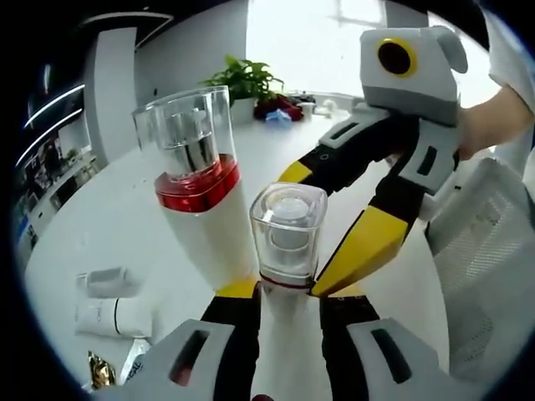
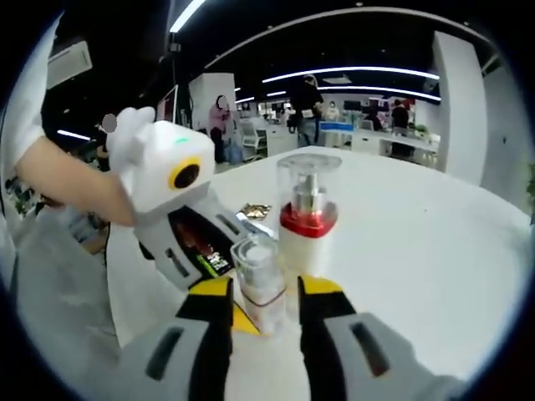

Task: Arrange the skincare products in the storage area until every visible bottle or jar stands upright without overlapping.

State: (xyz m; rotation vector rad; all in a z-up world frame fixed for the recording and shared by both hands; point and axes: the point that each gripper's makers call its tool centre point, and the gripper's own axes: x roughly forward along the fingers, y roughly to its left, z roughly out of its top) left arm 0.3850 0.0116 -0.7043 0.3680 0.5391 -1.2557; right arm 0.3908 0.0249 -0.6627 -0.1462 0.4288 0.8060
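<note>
A small clear-capped bottle (image 1: pixel 287 238) is pinched between the jaws of the left tool (image 1: pixel 284 294) and straddled by the right tool (image 2: pixel 264 305), whose contact cannot be told. It stands on the white surface (image 1: pixel 125 209), just beside a taller red-banded bottle (image 1: pixel 196 180). The glossy, rigid body is judged slippery and tip-prone; a low grip on the white body is advised. A lying tube (image 1: pixel 113 316) is well apart.

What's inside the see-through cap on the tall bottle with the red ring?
Inside the clear cap of the tall bottle sits a shiny silver pump. The white body below is opaque, so its contents are hidden.
</note>
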